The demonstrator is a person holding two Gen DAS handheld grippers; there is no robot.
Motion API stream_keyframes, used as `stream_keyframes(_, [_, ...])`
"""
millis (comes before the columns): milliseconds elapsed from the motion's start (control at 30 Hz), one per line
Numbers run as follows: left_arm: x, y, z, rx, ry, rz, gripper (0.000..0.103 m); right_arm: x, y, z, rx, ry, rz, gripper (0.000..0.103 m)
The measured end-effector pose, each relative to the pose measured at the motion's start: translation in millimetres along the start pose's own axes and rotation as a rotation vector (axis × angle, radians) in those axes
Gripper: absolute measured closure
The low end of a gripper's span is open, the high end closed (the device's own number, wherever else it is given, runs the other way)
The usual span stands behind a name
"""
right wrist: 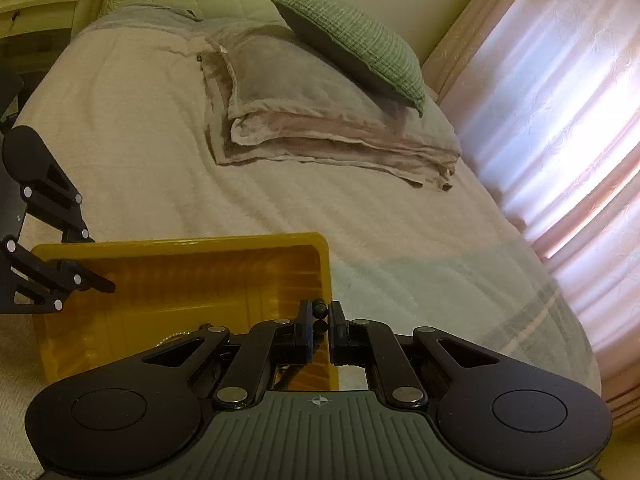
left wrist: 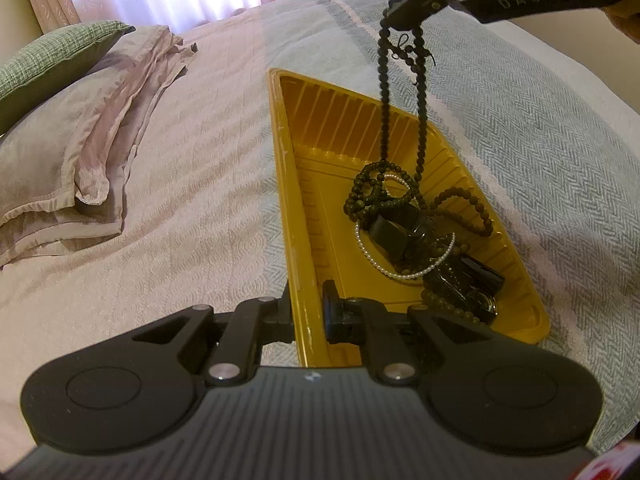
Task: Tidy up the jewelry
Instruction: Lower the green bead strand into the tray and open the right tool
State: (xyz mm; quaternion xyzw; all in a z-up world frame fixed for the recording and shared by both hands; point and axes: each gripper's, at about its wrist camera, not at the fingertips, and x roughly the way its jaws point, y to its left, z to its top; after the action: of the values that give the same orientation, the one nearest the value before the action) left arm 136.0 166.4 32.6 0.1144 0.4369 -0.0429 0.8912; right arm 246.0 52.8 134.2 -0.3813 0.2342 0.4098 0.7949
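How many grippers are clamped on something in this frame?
2. The left gripper is shut on the near rim of the yellow tray; the right gripper is shut on the dark bead necklace, dangling over the tray.

bed (right wrist: 160,152), pillows (right wrist: 348,40), sunlit pink curtains (right wrist: 560,100)

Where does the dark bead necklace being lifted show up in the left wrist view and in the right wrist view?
Left wrist: the dark bead necklace hangs upper right from the right gripper, its lower end in the yellow tray.
Right wrist: only a few beads show bottom centre, pinched between the jaws.
Shared landmark: the yellow tray, whose rim the left gripper clamps.
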Motion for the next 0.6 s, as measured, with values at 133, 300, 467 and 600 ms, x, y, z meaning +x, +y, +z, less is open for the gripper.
stream_keyframes(133, [0,0,0,-0.001,0.002,0.000,0.093,0,0,-3,0.010,-0.002,0.006,0.096])
stream_keyframes(300, [0,0,0,-0.001,0.003,0.001,0.093,-4,-6,-1,0.065,-0.028,0.034,0.093])
stream_keyframes(467, [0,0,0,-0.001,0.004,0.001,0.093,-17,-8,-1,0.071,-0.074,0.022,0.051])
stream_keyframes(600, [1,0,0,-0.004,0.006,0.002,0.093,-26,-10,-2,0.078,-0.082,0.007,0.051])
